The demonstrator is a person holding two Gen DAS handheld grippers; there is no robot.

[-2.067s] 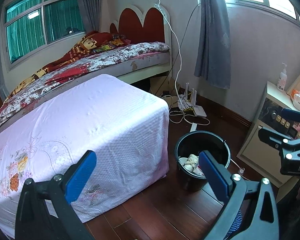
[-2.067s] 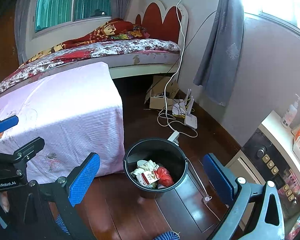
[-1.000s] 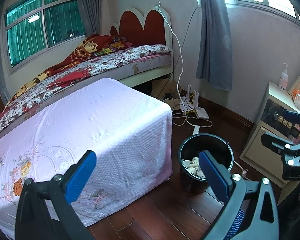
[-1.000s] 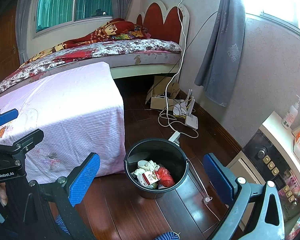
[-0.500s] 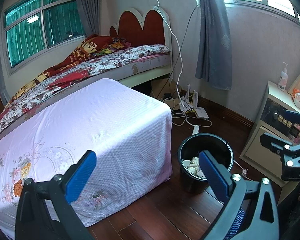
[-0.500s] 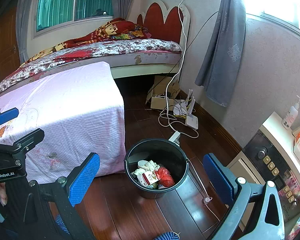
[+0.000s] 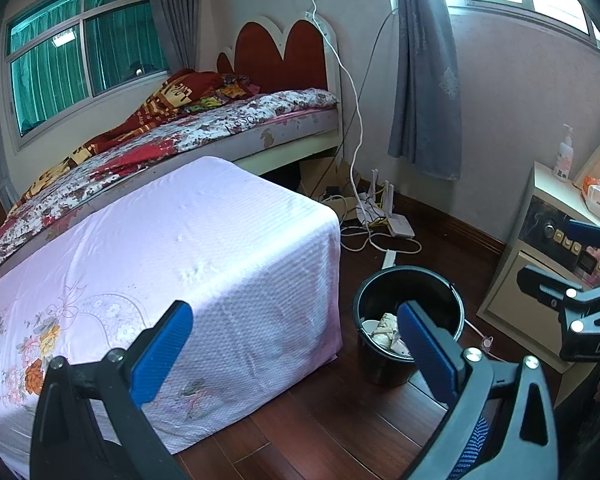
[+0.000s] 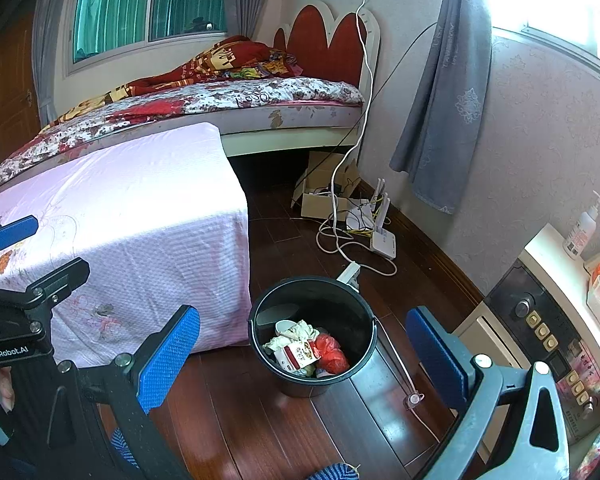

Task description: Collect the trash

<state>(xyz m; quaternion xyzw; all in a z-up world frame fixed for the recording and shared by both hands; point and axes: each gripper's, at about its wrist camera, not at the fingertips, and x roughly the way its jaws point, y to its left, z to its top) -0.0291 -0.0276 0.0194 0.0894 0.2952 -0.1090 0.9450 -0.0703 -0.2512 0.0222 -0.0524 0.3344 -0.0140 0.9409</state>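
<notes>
Nearest in the left wrist view, the left gripper (image 7: 296, 344) hangs with its blue-padded jaws spread wide and nothing between them. In the right wrist view the right gripper (image 8: 300, 356) is likewise wide apart and empty, held above the wooden floor (image 8: 260, 420).

Just beyond both grippers, a black bucket (image 8: 260, 344) stands on the floor, just beside the near right corner of the cloth-covered bench (image 7: 204, 248). The trash (image 8: 306, 350) lies inside the bucket at its bottom: crumpled pale paper, a small carton with red print, and a red plastic wad, touching one another. From the left wrist view only part of the pile shows over the bucket's rim (image 7: 408, 270).

The bench is draped in a pink floral cloth that reaches almost to the floor. To the right of the bucket stands a cream cabinet (image 8: 540, 320) with a dark control panel; a pump bottle (image 8: 582, 226) sits upright on its top.

Farther back, a white router (image 8: 382, 240) and loose white cables (image 8: 340, 248) lie on the floor near the wall, next to an open cardboard box (image 8: 324, 192). Behind the bench runs a bed (image 7: 220, 128) with a flowered cover, a rumpled red blanket and a red scalloped headboard (image 7: 284, 52). Grey curtains (image 7: 424, 80) hang by the windows.
</notes>
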